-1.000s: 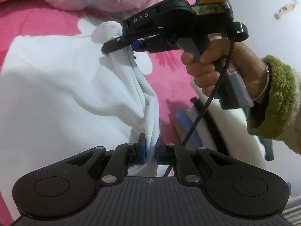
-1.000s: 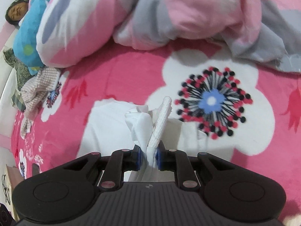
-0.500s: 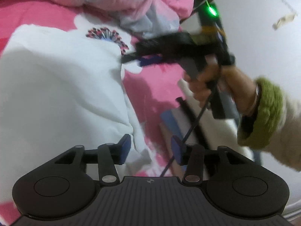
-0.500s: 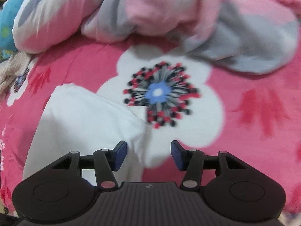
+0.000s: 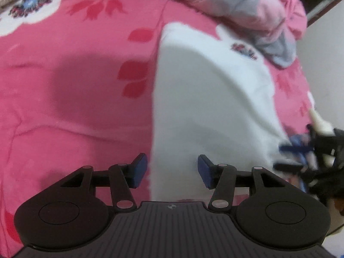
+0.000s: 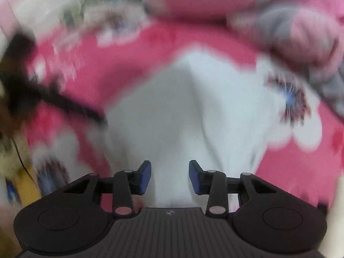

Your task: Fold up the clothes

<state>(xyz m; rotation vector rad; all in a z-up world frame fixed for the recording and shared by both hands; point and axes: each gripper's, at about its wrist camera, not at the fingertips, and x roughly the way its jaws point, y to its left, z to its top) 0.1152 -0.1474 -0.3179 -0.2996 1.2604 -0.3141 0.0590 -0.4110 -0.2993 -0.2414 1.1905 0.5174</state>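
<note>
Fingers of the left gripper (image 5: pixel 172 170) are standing spread with nothing between the blue pads (image 5: pixel 138 171), hovering over the near edge of the white garment (image 5: pixel 206 107). Those of the right gripper (image 6: pixel 169 177) are likewise gaping apart and gripping nothing, above the same cloth. That garment is lying flat on the pink blanket (image 5: pixel 75 86), a soft crease running up its middle in the right wrist view. Beyond it, a pink and grey quilt (image 5: pixel 247 10) is lying bunched at the far side. The right view is blurring heavily.
</note>
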